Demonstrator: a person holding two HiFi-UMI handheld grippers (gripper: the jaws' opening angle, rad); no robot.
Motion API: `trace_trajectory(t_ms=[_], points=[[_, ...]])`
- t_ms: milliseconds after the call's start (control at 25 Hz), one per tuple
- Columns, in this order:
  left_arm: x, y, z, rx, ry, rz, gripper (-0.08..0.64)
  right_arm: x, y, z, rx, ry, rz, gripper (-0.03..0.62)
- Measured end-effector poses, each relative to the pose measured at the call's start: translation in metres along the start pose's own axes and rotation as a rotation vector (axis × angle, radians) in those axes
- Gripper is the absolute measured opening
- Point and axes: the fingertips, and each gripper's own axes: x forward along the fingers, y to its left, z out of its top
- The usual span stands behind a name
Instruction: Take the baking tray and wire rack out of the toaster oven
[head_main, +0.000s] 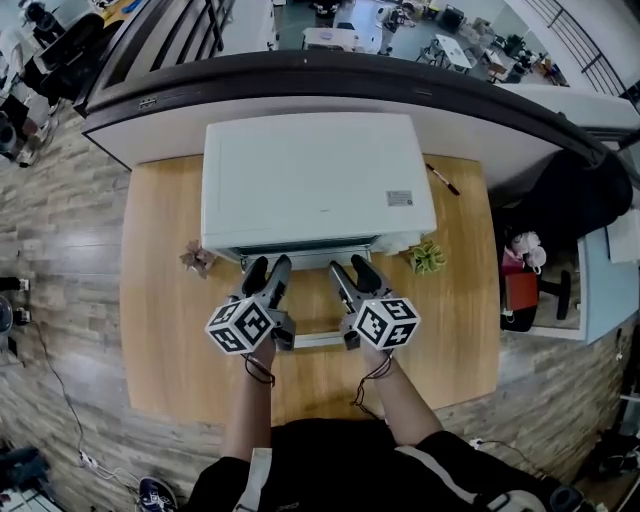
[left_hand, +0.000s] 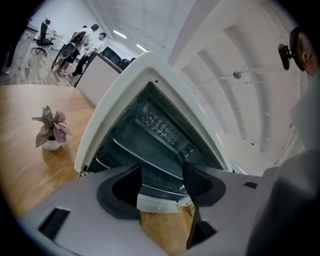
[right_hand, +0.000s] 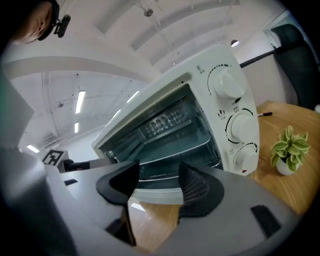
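So basically nothing has come out yet. The toaster oven (head_main: 318, 180) has its door (right_hand: 155, 195) dropped open toward the person, and that's all that's done. Both shelves are still inside. In the right gripper view the upper one looks like the baking tray (right_hand: 175, 151) and the lower one like the wire rack (right_hand: 157, 176), though I wouldn't swear which is which. So both pulls are still to do. Going left to right: there's a little pink-leaved plant (head_main: 198, 258) off the oven's left front corner. Next is the left gripper (head_main: 269, 266), right in front of the oven mouth over the door. Its fingers (left_hand: 131, 186) are spread fairly wide with nothing between them, touching nothing. Beside it, also in front of the mouth, the right gripper (head_main: 350, 266) is the same story: fingers (right_hand: 194, 186) apart and empty, aimed at the shelves. A green plant (head_main: 427, 257) sits off the oven's right front corner.
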Motion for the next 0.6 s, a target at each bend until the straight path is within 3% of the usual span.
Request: trace_trajectory(t_ms=[120,280,600], points=[[0.009,0.011,-0.001,-0.064,-0.013,0.015,0.252,0.013,-0.012,0.001,0.062,-0.001,0.001,0.255],[0.016,0.025,0.005,-0.146,-0.042,0.034,0.250,0.026,-0.022,0.005,0.063,0.001,-0.008,0.256],[0.034,0.034,0.012,-0.232,-0.067,0.010,0.250,0.043,-0.034,0.010,0.187,-0.024,-0.003,0.258]])
